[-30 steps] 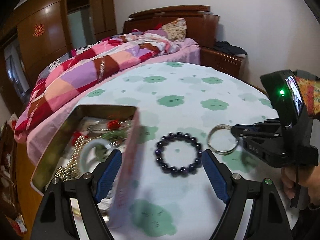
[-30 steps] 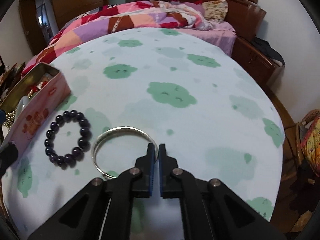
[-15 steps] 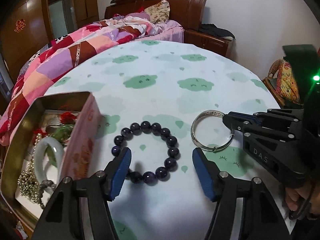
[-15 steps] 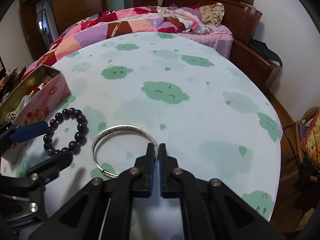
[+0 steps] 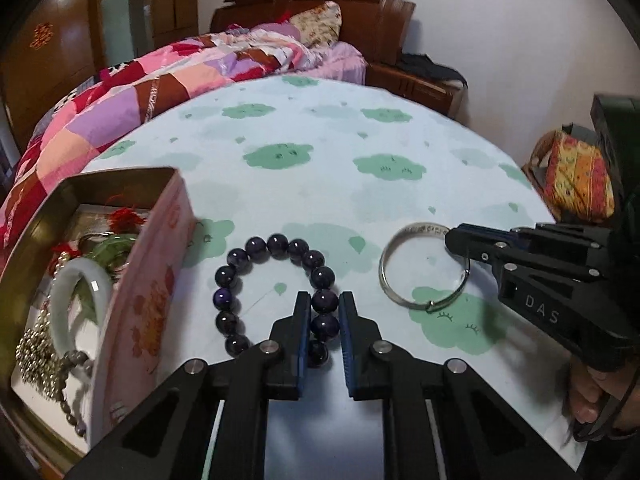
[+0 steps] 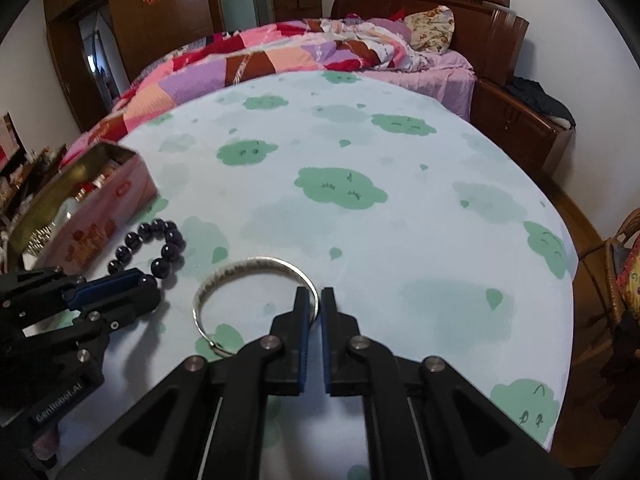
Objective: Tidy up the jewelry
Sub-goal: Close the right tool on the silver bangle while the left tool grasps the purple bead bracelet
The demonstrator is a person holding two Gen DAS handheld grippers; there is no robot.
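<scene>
A dark purple bead bracelet [image 5: 256,264] lies on the cloud-print table [image 5: 320,168]. My left gripper [image 5: 324,300] is shut on its right side; it also shows in the right wrist view [image 6: 120,284], with the beads [image 6: 160,240] beyond it. A silver bangle [image 5: 408,264] lies to the right. My right gripper [image 6: 315,298] is shut on the bangle's [image 6: 240,268] near right rim, and shows in the left wrist view [image 5: 456,240]. An open pink tin [image 5: 160,280] of jewelry stands at the left.
The tin [image 6: 100,216] holds a pale jade bangle [image 5: 80,292], a bead chain [image 5: 36,352] and red-tasselled pieces. A bed with a patchwork quilt [image 6: 280,52] lies behind the table. A wicker chair [image 6: 624,248] stands right.
My left gripper has moved from over the tin to the bead bracelet and closed on its right side. My right gripper has kept its hold on the silver bangle.
</scene>
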